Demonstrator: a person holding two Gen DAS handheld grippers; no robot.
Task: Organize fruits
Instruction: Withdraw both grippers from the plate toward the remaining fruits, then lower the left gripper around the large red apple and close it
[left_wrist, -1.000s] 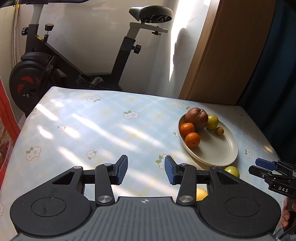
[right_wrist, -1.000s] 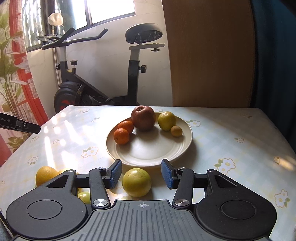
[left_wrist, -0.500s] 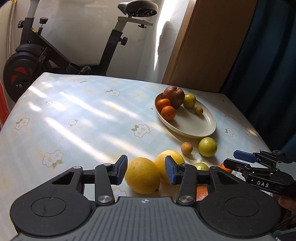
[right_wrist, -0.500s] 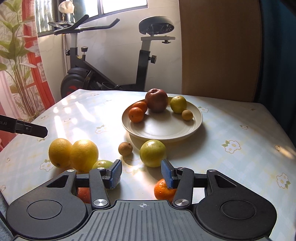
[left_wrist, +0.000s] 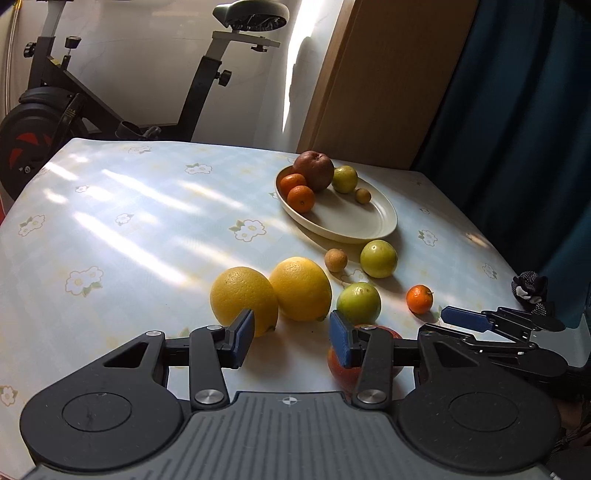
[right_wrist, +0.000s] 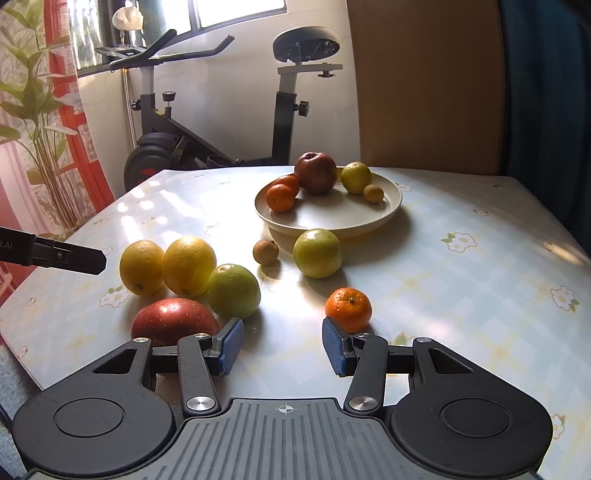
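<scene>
Both my claws hang over the near side of the table (right_wrist: 461, 280), and neither has anything in it. My left gripper (left_wrist: 291, 338) has its blue pads set a moderate gap apart over bare cloth, with the nearer lemon (left_wrist: 243, 300) just past the left pad and the red apple (left_wrist: 364, 356) tucked under the right finger. My right gripper (right_wrist: 282, 349) stands at much the same width, nothing between the pads; the loose mandarin (right_wrist: 349, 309) sits just beyond its right pad, and the apple pokes out behind its left finger.

The loose fruit is bunched between me and the plate (right_wrist: 354, 221). Two lemons touch side by side, the second lemon (left_wrist: 301, 288) next to a green fruit (left_wrist: 359, 302), with the apple nearest to me. Another green fruit (right_wrist: 317, 253) sits just before the plate's near rim, and a small brown fruit (right_wrist: 265, 252) sits to its left.

On the plate, the fruit crowds the far rim: a dark apple (right_wrist: 316, 172), two mandarins, a yellow-green fruit, a tiny brown one. The near half of the plate lies bare.

Room to move: a broad sunlit stretch of cloth on the left in my left view, and open cloth to the right of the plate. The table's right edge meets a dark blue curtain (left_wrist: 517, 110); an exercise bike (right_wrist: 221, 110) stands past the far edge.
</scene>
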